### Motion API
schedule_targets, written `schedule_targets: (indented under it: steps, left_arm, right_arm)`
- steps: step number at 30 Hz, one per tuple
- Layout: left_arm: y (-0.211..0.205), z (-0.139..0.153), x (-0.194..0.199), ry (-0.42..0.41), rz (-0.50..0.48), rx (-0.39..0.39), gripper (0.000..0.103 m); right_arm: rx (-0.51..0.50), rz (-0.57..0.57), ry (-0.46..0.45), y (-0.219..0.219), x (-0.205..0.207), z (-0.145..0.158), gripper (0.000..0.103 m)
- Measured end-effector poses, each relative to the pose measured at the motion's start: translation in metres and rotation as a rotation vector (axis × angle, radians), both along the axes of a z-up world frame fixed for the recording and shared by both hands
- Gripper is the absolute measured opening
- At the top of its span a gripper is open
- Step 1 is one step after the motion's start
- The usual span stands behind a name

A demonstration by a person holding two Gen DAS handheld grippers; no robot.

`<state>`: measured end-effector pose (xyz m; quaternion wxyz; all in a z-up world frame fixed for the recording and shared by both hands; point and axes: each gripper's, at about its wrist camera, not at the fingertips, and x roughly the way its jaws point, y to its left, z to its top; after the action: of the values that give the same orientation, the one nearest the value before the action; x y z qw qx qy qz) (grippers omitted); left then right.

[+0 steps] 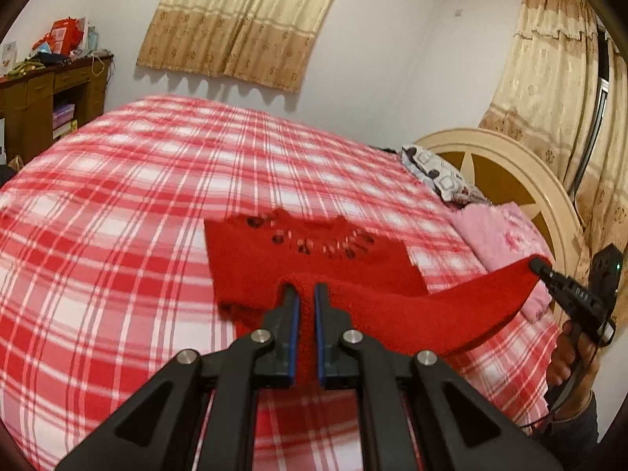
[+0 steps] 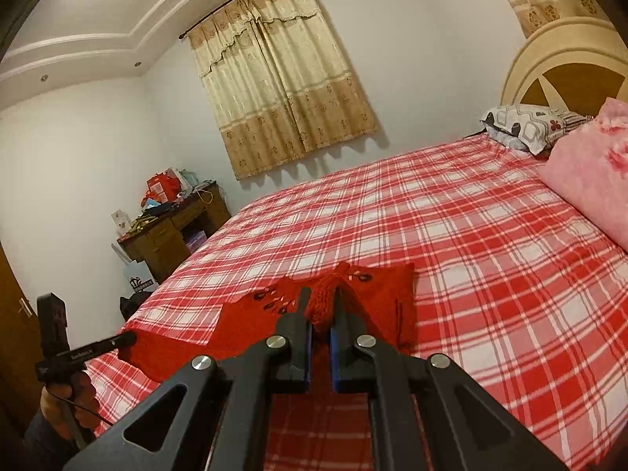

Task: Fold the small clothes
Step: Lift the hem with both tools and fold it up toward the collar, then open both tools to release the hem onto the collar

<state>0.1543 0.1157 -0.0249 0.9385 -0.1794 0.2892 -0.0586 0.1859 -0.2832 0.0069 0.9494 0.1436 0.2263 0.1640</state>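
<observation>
A small red knitted sweater (image 1: 314, 263) with beaded neckline lies partly on the red plaid bed (image 1: 137, 196). My left gripper (image 1: 305, 288) is shut on its near hem, lifted off the bed. My right gripper (image 1: 539, 265) shows at the right, shut on the other end of the stretched hem. In the right wrist view my right gripper (image 2: 321, 298) pinches a bunch of red knit, with the sweater (image 2: 384, 286) spread beyond it. The left gripper (image 2: 125, 339) shows at the left there, gripping the hem.
A pink folded blanket (image 2: 588, 180) and a patterned pillow (image 2: 526, 127) lie at the bed's head by the round headboard (image 1: 510, 165). A cluttered wooden desk (image 2: 172, 231) stands by the bed's far corner. Curtains hang on the walls.
</observation>
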Motion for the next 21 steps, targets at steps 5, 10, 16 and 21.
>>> schedule_targets:
  steps: [5, 10, 16, 21]
  left_arm:
    - [0.008, 0.011, 0.024, -0.021, 0.012, -0.017, 0.007]
    - [0.011, 0.015, 0.049, -0.028, 0.021, -0.011, 0.007]
    - [0.024, 0.001, 0.086, 0.007, 0.04, -0.01, 0.007]
    - [0.036, -0.029, 0.126, 0.078, 0.051, -0.013, 0.007]
  right_arm:
    - [-0.011, -0.006, -0.005, 0.004, 0.024, 0.009, 0.006]
    - [-0.029, -0.015, 0.005, 0.01, 0.056, 0.012, 0.006]
    - [-0.032, -0.031, 0.052, 0.014, 0.101, 0.001, 0.006]
    - [-0.053, -0.043, 0.115, 0.019, 0.142, -0.023, 0.006]
